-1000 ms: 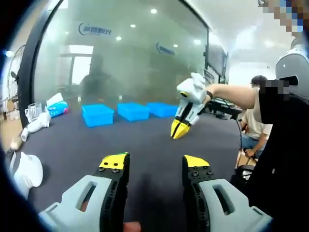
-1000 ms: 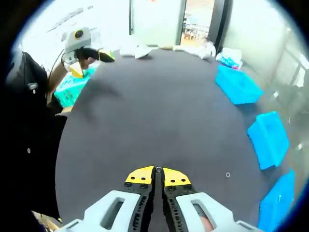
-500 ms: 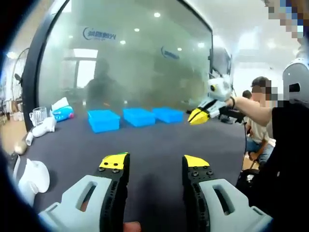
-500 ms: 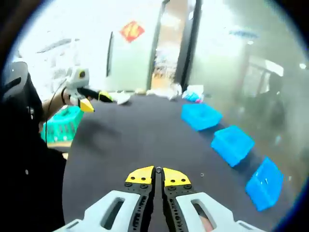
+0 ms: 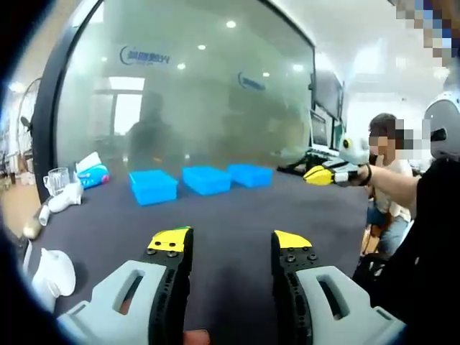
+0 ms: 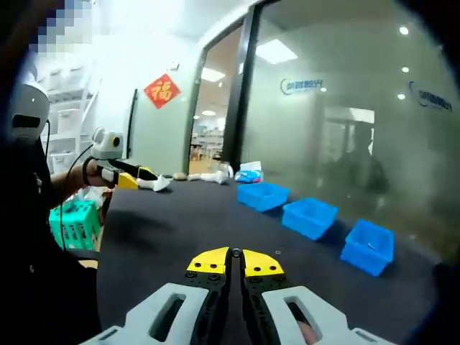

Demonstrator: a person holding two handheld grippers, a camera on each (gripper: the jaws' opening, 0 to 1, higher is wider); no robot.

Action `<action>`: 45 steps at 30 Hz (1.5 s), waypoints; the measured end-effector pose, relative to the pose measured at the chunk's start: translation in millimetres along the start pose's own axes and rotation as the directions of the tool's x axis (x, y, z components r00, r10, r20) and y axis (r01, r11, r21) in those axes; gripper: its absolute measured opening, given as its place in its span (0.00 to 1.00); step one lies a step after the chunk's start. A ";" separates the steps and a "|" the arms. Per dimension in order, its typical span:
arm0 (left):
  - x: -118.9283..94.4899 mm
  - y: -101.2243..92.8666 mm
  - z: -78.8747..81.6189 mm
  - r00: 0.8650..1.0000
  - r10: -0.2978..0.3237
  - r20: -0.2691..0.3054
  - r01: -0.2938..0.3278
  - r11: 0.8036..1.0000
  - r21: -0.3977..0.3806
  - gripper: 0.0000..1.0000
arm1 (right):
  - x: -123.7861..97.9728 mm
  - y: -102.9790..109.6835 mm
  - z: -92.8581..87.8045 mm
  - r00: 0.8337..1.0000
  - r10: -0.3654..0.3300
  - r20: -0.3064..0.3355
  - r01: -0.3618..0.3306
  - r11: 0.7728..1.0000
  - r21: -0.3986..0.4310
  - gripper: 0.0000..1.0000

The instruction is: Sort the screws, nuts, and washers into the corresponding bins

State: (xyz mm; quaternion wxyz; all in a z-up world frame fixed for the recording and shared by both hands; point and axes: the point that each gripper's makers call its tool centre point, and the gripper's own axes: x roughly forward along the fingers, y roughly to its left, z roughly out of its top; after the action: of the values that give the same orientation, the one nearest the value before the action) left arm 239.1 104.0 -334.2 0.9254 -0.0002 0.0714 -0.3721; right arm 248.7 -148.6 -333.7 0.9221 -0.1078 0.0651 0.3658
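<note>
While three blue bins (image 5: 205, 180) sit in one row along the dark worktop (image 5: 237, 215) near the frosted glass wall (image 5: 187, 93), both claws hang above it. The left claw (image 5: 230, 243) stands apart with nothing between its jaws; the right claw (image 6: 234, 262) is pressed together, pointing along the worktop. One tiny piece (image 6: 277, 252), perhaps hardware, lies before the bins.

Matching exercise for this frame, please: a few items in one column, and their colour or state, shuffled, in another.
1. left gripper
2. right gripper
3. bins
4. basket beside the table

a. green
b. jaws shut
c. blue
d. jaws apart, nothing between them

Pairs: 1-d, 2-b, 3-c, 4-a
</note>
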 end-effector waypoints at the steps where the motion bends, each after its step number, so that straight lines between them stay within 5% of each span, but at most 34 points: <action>1: 0.3 -0.6 0.5 1.000 0.000 0.001 0.000 1.000 0.000 0.43 | -2.5 -0.9 1.6 1.000 -0.014 0.023 0.014 1.000 0.014 0.03; 5: 0.9 -0.1 2.7 1.000 0.006 0.007 -0.006 1.000 0.003 0.43 | -8.7 -6.5 6.7 0.993 -0.072 0.093 0.066 0.996 0.065 0.03; 15: -3.4 3.7 8.9 1.000 0.021 0.023 -0.022 1.000 0.018 0.43 | 12.0 -30.8 27.5 0.988 -0.094 0.119 0.086 0.994 0.073 0.03; 21: -6.8 6.5 9.2 0.999 0.028 0.032 -0.029 0.999 0.019 0.43 | 39.4 -58.4 57.2 0.983 -0.095 0.158 0.081 0.993 0.089 0.03; 32: -10.8 12.0 6.4 0.998 0.041 0.046 -0.041 0.999 -0.001 0.42 | 117.6 -116.4 86.0 0.984 -0.147 0.102 0.144 0.989 0.042 0.03; 45: -17.8 21.7 2.5 0.996 0.065 0.058 -0.064 0.998 -0.023 0.42 | 210.5 -166.9 52.6 0.973 -0.225 -0.056 0.224 0.974 -0.022 0.03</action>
State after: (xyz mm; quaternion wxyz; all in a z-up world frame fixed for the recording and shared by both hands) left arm 241.7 131.7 -330.6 0.9386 -0.0183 0.0483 -0.3410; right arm 518.2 -114.9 -299.5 0.9544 -0.1324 0.0764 0.2564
